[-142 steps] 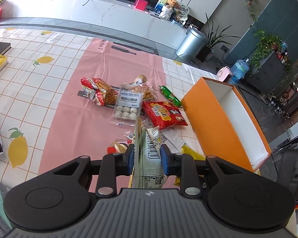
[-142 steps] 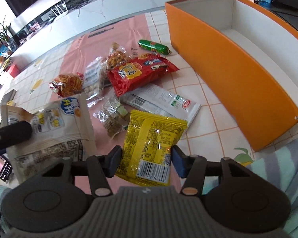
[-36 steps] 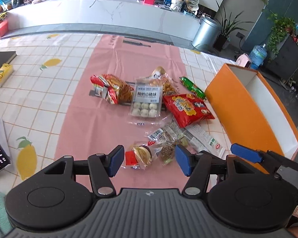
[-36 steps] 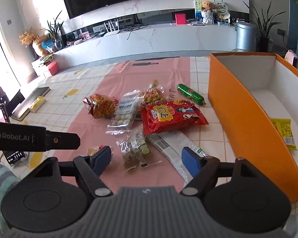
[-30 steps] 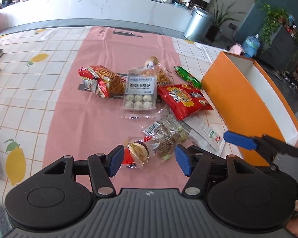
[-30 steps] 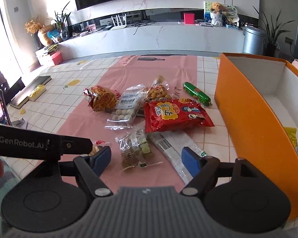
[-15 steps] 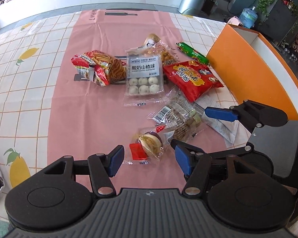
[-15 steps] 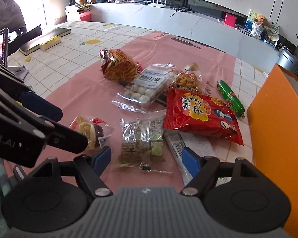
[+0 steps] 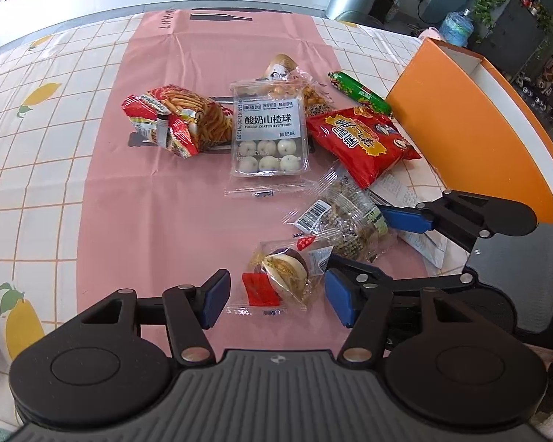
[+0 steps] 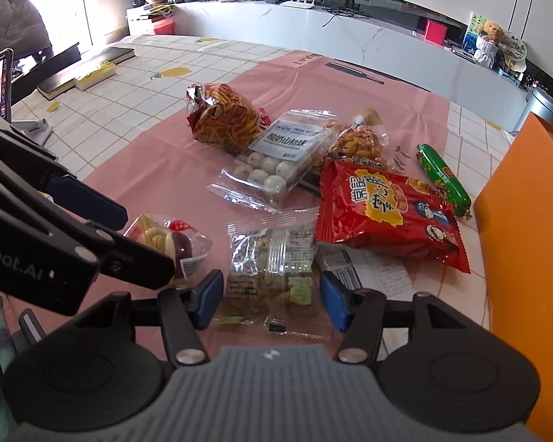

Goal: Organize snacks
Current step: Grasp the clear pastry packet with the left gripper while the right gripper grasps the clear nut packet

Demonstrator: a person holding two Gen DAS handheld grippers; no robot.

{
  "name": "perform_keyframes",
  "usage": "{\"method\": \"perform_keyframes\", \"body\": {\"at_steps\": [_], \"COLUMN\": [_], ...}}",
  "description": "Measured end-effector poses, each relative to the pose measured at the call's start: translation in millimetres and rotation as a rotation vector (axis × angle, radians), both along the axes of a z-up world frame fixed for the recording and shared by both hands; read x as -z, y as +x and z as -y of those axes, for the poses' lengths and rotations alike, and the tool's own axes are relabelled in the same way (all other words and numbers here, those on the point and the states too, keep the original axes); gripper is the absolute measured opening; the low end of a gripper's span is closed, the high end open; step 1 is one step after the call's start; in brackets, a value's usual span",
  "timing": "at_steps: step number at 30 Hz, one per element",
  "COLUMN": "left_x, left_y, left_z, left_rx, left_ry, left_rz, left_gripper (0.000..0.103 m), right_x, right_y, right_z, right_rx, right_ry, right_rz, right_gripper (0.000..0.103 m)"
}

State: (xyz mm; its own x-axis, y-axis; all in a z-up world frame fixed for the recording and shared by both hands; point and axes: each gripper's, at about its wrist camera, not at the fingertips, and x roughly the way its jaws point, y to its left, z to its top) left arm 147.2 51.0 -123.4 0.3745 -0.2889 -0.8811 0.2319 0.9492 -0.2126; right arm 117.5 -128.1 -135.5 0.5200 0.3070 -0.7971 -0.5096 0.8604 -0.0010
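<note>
The two tongs work very close, so the left gripper (image 9: 274, 296) and the right gripper (image 10: 272, 300) may bump, or a finger may catch the neighbour's crinkly wrapper. Both stand open and empty: the small pastry packet (image 9: 282, 274) lies between the left fingers, and the clear grain-bar packet (image 10: 272, 269) between the right fingers, both flat on the pink cloth (image 9: 158, 199), near the orange box (image 9: 472, 136).

A small clear-wrapped round pastry packet (image 9: 282, 276) lay nearest, a clear bag of grain bars (image 9: 344, 221) right of it; beyond sat a clear tray of white balls (image 9: 267, 136), and farthest right an orange cardboard box (image 9: 472, 136).
</note>
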Motion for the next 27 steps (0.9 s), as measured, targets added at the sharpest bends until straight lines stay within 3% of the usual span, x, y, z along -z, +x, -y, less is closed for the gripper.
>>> {"method": "perform_keyframes", "body": {"at_steps": [13, 15, 21, 27], "left_x": [19.2, 19.8, 20.0, 18.5], "left_y": [7.0, 5.9, 3.4, 3.2], "left_z": [-2.4, -4.1, -5.4, -8.2], "left_rx": [-0.018, -0.018, -0.017, -0.033], "left_ry": [-0.047, -0.059, -0.088, -0.099], "left_rz": [-0.021, -0.027, -0.032, -0.039], "left_gripper": [0.07, 0.06, 0.046, 0.044], "right_x": [1.4, 1.4, 0.9, -0.4], "right_y": [-1.1, -1.6, -2.2, -2.5], "right_z": [5.5, 5.3, 5.9, 5.7], "right_rx": [0.008, 0.007, 0.009, 0.006], "right_ry": [0.024, 0.023, 0.028, 0.028], "right_rz": [-0.001, 0.002, 0.002, 0.005], "right_gripper": [0.056, 0.056, 0.054, 0.051]}}
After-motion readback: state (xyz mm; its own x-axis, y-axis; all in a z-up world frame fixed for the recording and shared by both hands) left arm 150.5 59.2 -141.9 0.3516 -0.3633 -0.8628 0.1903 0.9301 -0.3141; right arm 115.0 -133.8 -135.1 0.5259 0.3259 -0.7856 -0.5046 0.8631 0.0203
